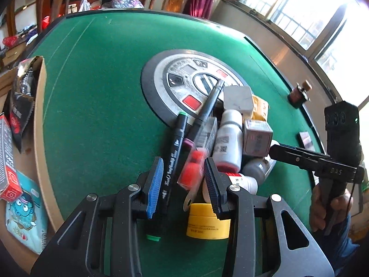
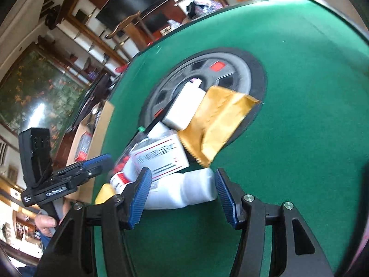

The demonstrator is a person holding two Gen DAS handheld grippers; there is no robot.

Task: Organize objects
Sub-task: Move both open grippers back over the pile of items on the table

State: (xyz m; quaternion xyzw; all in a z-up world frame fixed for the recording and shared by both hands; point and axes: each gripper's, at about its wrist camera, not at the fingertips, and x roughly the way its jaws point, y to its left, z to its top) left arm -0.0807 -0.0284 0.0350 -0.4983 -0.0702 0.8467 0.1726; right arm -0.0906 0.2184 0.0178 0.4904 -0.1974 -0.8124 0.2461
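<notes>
Left gripper [image 1: 183, 182] spread, straddling a black marker [image 1: 173, 152] and a clear packet of red pieces [image 1: 196, 159]; nothing pinched. Right gripper [image 2: 182, 196] spread around a lying white bottle [image 2: 182, 192]. Judged barely begun: the heap remains on the green table [image 1: 96, 106], at 12 o'clock from both. Count: two markers, at least three white bottles, one yellow jar [image 1: 208, 221], one tan pouch [image 2: 221, 117].
</notes>
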